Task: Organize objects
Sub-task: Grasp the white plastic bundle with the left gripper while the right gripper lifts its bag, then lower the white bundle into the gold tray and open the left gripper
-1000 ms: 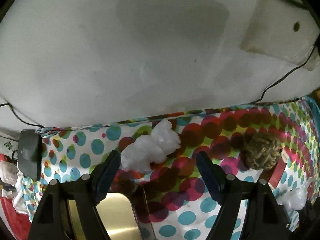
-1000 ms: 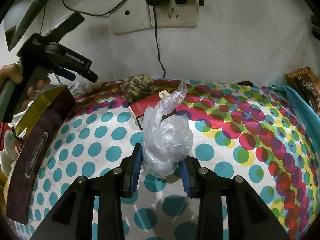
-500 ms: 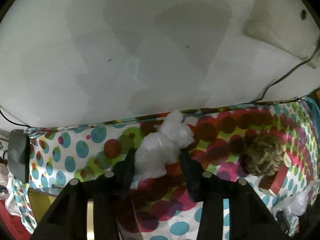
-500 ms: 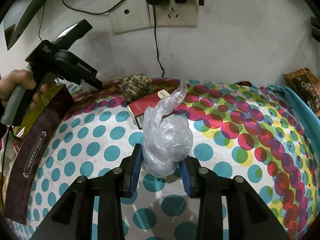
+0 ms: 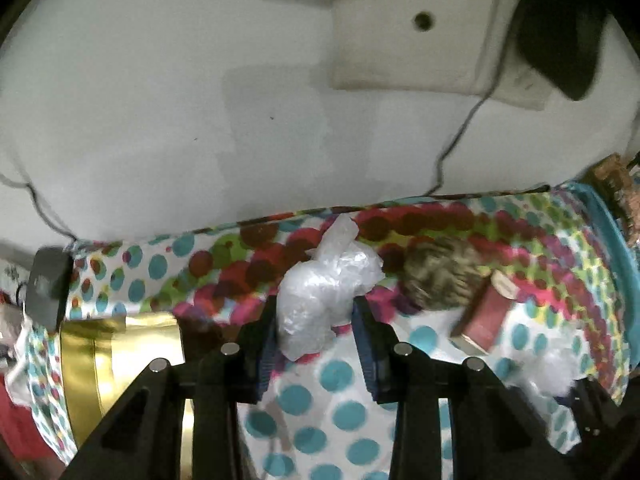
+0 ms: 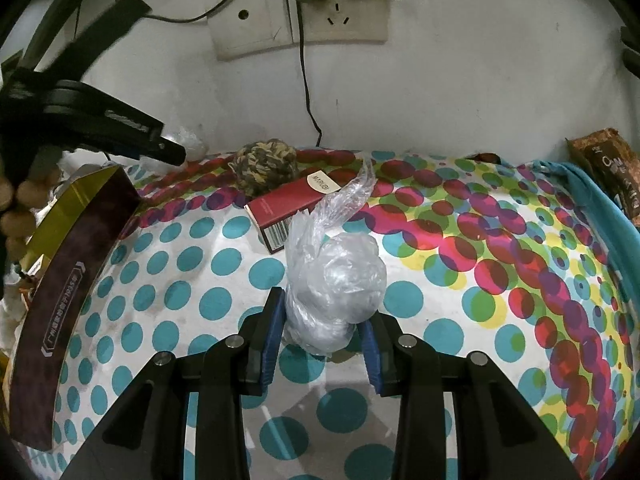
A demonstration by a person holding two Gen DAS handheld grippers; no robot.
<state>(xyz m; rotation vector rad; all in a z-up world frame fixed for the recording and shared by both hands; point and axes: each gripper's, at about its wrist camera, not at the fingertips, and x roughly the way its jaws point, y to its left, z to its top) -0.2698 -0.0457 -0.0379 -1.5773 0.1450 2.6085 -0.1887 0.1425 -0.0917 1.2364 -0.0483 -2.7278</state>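
My left gripper (image 5: 316, 320) is shut on a crumpled clear plastic bag (image 5: 324, 296), held just above the dotted tablecloth (image 5: 312, 400). In the right wrist view my right gripper (image 6: 322, 318) is shut on a second clear plastic bag (image 6: 334, 292) that rests on the cloth. Behind that bag lie a red box (image 6: 292, 204) and a camouflage ball (image 6: 264, 166); both also show in the left wrist view, the ball (image 5: 440, 276) and red box (image 5: 488, 316) right of the held bag. The left gripper's body (image 6: 100, 124) shows at the far left, a hand (image 6: 20, 208) below it.
A long gold and dark brown box (image 6: 64, 280) lies along the table's left side, its gold face (image 5: 120, 344) left of my left gripper. A wall socket (image 6: 300, 20) with plugs and a cable hangs behind. A brown packet (image 6: 608, 172) and teal cloth (image 6: 600, 208) sit at the right edge.
The left gripper's jaws went from wide open to shut on the white plastic bag, then carried it rightward toward the ball and red box. The right gripper and its bag stayed put.
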